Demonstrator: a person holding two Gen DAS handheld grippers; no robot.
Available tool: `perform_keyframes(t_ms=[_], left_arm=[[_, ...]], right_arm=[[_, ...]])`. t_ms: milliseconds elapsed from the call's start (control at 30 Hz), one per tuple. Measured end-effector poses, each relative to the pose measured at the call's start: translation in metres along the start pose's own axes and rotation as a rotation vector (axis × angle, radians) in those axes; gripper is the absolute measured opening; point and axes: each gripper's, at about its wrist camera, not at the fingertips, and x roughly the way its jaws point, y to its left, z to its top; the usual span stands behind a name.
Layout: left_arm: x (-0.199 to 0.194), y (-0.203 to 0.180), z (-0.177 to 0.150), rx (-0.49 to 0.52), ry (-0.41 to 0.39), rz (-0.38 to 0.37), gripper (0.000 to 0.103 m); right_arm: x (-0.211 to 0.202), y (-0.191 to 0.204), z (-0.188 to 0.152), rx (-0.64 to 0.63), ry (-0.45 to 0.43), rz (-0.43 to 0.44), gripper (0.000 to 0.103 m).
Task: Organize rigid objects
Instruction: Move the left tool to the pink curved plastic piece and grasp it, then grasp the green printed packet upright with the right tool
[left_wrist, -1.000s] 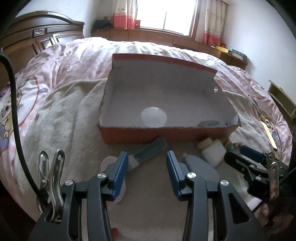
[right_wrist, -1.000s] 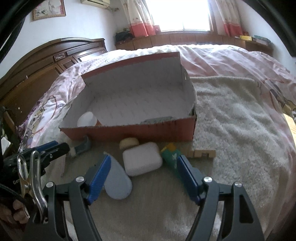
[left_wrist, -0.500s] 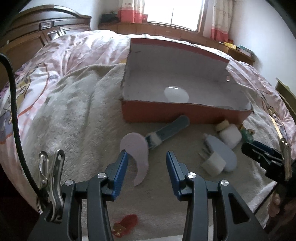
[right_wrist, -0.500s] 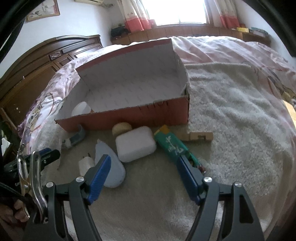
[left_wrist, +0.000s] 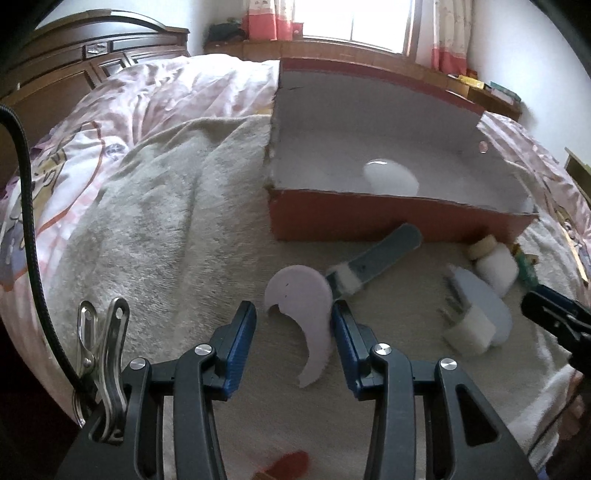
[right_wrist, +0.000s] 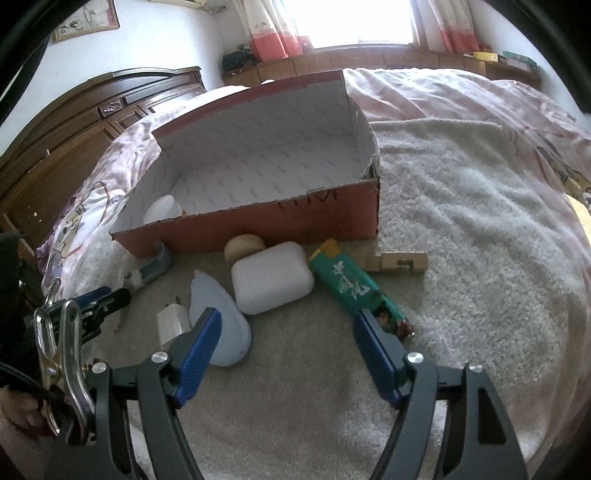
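A pale pink crescent piece (left_wrist: 303, 295) lies flat on the towel between the fingers of my left gripper (left_wrist: 293, 314), which is open; its edge runs close along the right finger. A grey-blue flat tool (left_wrist: 384, 251) lies just beyond it, in front of the red cardboard box (left_wrist: 388, 214). My right gripper (right_wrist: 288, 317) hangs open above the towel, short of a white rounded case (right_wrist: 271, 277). Around that case lie a pale blue oval (right_wrist: 218, 317), a white plug (right_wrist: 171, 321), a green tube (right_wrist: 347, 284), a beige round piece (right_wrist: 243, 246) and a wooden block (right_wrist: 399, 261).
The box (right_wrist: 277, 225) has a white inside holding a white round object (left_wrist: 391, 177). A small red thing (left_wrist: 288, 463) lies under my left gripper. Everything rests on a cream towel (right_wrist: 461, 206) over a pink bedspread; a dark wooden headboard stands to the left.
My left gripper has drawn back and to the left from the box and sunk; the pink crescent now lies between its fingers. The right view has pulled back slightly, showing more of the green tube.
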Motion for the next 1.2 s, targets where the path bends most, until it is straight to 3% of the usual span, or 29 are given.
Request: perform_keyframes(t_ms=[467,900,1200], left_arm=[[0.006,0.006,0.0,0.011,-0.03,-0.037,0.042],[-0.019,-0.009,-0.004,0.015,-0.046,-0.11,0.042],[-0.024,-0.018,-0.006,0.021,-0.051,-0.138,0.042]], right_arm=[[0.003,0.001,-0.004,0.0,0.016,0.003,0.077],[-0.007,-0.004,-0.004,-0.011,-0.002,-0.002,0.077],[-0.018,-0.029,-0.003,-0.014,-0.025,-0.065,0.077]])
